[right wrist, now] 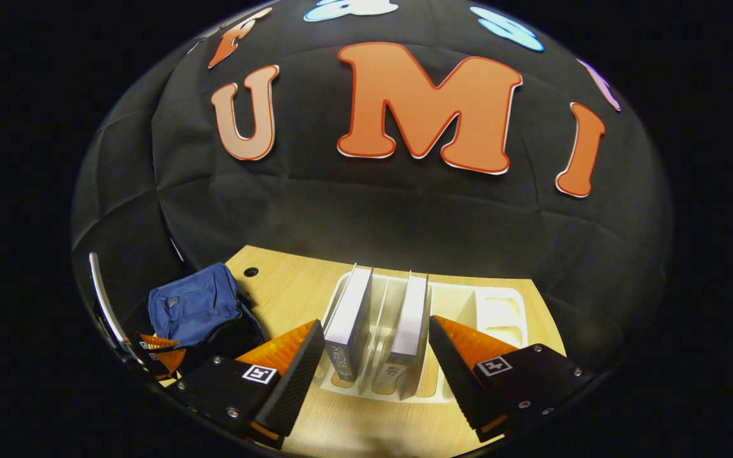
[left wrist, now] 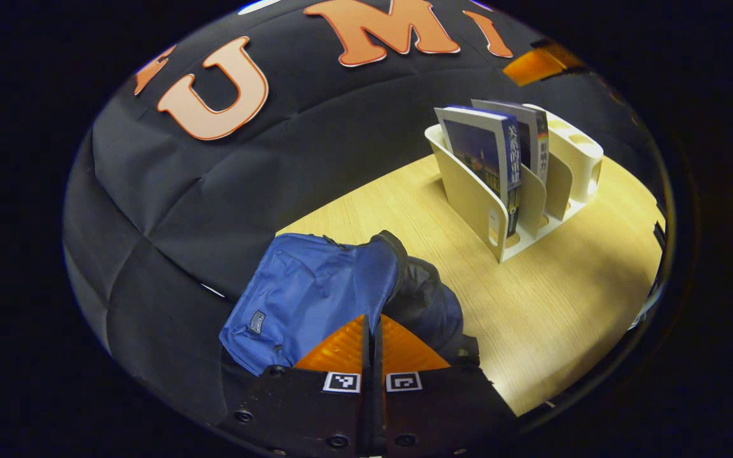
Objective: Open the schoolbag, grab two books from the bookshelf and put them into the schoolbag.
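Note:
A blue schoolbag (left wrist: pixel 303 292) lies at the table's left end with its flap lifted, showing a dark inside. My left gripper (left wrist: pixel 373 334) is shut on the edge of that raised flap. A white bookshelf (left wrist: pixel 474 197) stands to the right and holds two upright books (left wrist: pixel 481 152) (left wrist: pixel 529 133). In the right gripper view, my right gripper (right wrist: pixel 376 326) hangs open just above the bookshelf (right wrist: pixel 500 312), its fingers spread on either side of the two books (right wrist: pixel 350 312) (right wrist: pixel 411 312) without touching them. The schoolbag (right wrist: pixel 195 305) and the left gripper (right wrist: pixel 156 356) show at the far left.
The wooden table (left wrist: pixel 564 286) has bare room between bag and bookshelf and in front of the shelf. A small cable hole (right wrist: pixel 251 271) sits near the back edge. The black cloth wall stands close behind the table.

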Demonstrator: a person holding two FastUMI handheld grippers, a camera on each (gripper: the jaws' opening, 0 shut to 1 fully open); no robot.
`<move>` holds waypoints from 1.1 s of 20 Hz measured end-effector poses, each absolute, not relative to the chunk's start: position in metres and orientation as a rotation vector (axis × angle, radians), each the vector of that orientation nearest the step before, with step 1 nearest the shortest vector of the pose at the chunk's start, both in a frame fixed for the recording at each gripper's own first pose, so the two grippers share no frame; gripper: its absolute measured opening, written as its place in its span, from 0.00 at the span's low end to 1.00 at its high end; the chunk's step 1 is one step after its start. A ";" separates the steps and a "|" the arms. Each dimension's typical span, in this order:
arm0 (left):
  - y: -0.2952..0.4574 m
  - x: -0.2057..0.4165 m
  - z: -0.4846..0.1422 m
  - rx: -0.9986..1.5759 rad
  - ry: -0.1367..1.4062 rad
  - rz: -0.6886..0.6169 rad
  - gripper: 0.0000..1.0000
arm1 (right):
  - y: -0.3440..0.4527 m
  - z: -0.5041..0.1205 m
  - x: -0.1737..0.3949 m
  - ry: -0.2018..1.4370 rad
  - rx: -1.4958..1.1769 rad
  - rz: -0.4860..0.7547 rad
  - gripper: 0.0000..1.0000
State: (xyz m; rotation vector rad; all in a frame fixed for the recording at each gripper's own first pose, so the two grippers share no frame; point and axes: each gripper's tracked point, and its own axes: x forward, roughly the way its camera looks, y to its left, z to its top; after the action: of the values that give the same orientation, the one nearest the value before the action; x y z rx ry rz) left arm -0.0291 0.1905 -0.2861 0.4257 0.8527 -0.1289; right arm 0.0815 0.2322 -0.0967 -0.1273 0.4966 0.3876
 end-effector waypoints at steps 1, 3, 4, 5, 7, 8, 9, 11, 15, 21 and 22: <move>0.194 -0.026 -0.280 0.408 0.851 -0.138 0.00 | 0.240 -0.099 0.086 0.517 -0.137 0.392 0.98; 0.202 -0.020 -0.267 0.378 0.850 -0.151 0.01 | 0.252 -0.108 0.090 0.579 -0.140 0.410 0.98; 0.206 -0.016 -0.260 0.370 0.845 -0.151 0.01 | 0.262 -0.112 0.090 0.625 -0.119 0.433 0.98; 0.210 -0.012 -0.253 0.358 0.835 -0.151 0.00 | 0.272 -0.114 0.089 0.658 -0.087 0.445 0.98; 0.215 -0.008 -0.243 0.325 0.831 -0.157 0.00 | 0.275 -0.122 0.098 0.703 -0.087 0.437 0.98; 0.219 -0.005 -0.240 0.314 0.834 -0.165 0.00 | 0.274 -0.126 0.104 0.715 -0.117 0.424 0.97; 0.222 -0.003 -0.238 0.309 0.838 -0.173 0.00 | 0.275 -0.127 0.109 0.727 -0.146 0.411 0.97; 0.224 0.001 -0.235 0.298 0.851 -0.204 0.00 | 0.282 -0.132 0.118 0.771 -0.163 0.417 0.97; 0.232 0.011 -0.226 0.306 0.853 -0.240 0.00 | 0.299 -0.150 0.119 0.932 -0.086 0.441 0.97; 0.225 0.005 -0.239 0.226 0.859 -0.263 0.01 | 0.308 -0.166 0.130 1.157 -0.022 0.432 0.91; 0.226 0.006 -0.239 0.215 0.857 -0.259 0.00 | 0.304 -0.169 0.135 1.178 -0.048 0.405 0.88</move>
State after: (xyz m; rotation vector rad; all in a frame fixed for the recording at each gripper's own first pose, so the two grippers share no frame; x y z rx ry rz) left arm 0.0056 0.2259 -0.2393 0.2147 0.8572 -0.2592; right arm 0.1350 0.3038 -0.1689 -0.0480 1.1784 0.4052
